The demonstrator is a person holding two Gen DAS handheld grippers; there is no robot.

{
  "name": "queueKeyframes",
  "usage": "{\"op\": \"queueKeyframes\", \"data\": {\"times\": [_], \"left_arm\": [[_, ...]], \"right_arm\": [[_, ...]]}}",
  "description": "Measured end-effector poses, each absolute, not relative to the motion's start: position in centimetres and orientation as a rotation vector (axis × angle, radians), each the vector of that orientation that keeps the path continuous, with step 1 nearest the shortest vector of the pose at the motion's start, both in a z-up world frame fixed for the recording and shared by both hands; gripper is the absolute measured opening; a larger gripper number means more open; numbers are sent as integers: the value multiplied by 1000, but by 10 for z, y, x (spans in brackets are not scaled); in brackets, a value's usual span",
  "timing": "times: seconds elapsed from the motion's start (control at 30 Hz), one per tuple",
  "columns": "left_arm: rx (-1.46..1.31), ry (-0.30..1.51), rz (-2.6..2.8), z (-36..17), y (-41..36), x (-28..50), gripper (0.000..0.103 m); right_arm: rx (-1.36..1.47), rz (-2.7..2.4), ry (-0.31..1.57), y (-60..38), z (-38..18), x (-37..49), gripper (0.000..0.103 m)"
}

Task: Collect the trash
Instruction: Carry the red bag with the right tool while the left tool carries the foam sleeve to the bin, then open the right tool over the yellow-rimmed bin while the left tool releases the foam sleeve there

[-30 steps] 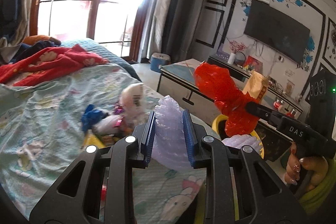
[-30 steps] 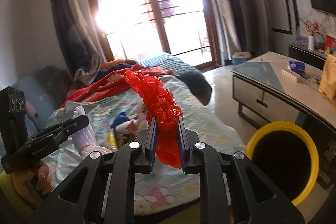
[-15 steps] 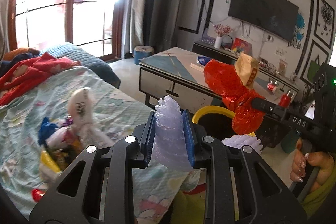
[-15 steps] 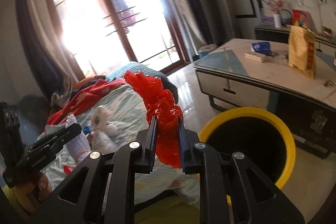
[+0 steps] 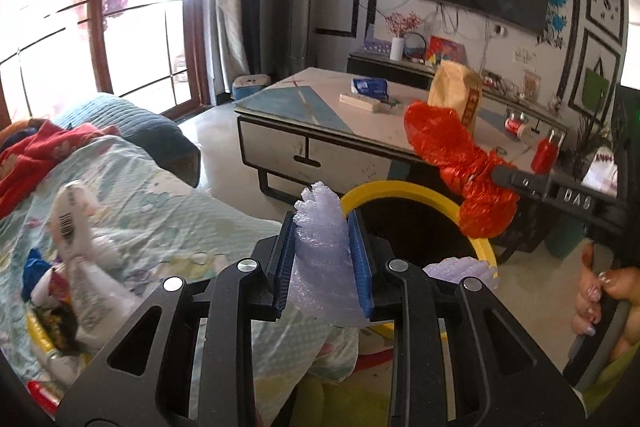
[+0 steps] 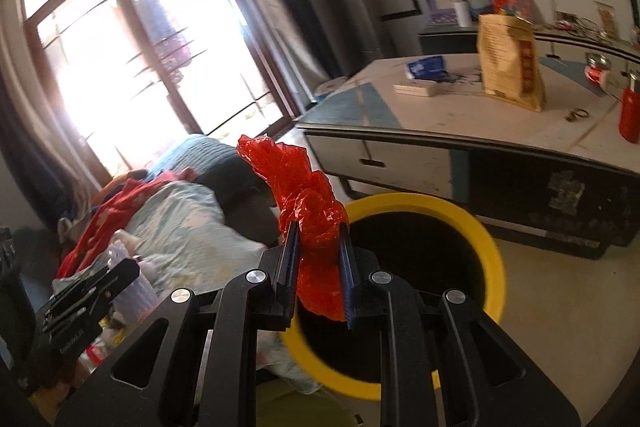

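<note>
Left gripper (image 5: 322, 247) jaws clenched on lilac bubble wrap (image 5: 320, 227); right gripper (image 6: 318, 251) jaws clenched on red plastic bag (image 6: 308, 211), over yellow-rimmed bin (image 6: 480, 227).

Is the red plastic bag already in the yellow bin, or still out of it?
Still out. The red plastic bag is clamped, crumpled, in the right gripper, above the yellow bin rim and not yet released.
</note>
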State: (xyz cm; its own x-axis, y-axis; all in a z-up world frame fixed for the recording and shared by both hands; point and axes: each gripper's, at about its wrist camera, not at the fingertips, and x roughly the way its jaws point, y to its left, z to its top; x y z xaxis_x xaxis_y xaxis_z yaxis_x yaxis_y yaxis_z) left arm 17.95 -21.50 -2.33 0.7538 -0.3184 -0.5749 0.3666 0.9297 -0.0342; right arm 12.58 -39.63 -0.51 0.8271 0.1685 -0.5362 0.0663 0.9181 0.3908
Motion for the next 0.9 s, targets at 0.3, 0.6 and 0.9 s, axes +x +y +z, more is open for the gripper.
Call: {"op": "queueKeyframes", "data": {"times": [0.3, 0.6, 0.9], "left_arm": [[143, 665, -387, -53, -251, 199, 21], [159, 708, -444, -74, -276, 211, 26], [71, 737, -532, -78, -275, 215, 56]], "right_arm": [[475, -34, 645, -438, -32, 136, 17], [520, -27, 707, -448, -53, 147, 21], [541, -44, 719, -451, -59, 149, 43]]}}
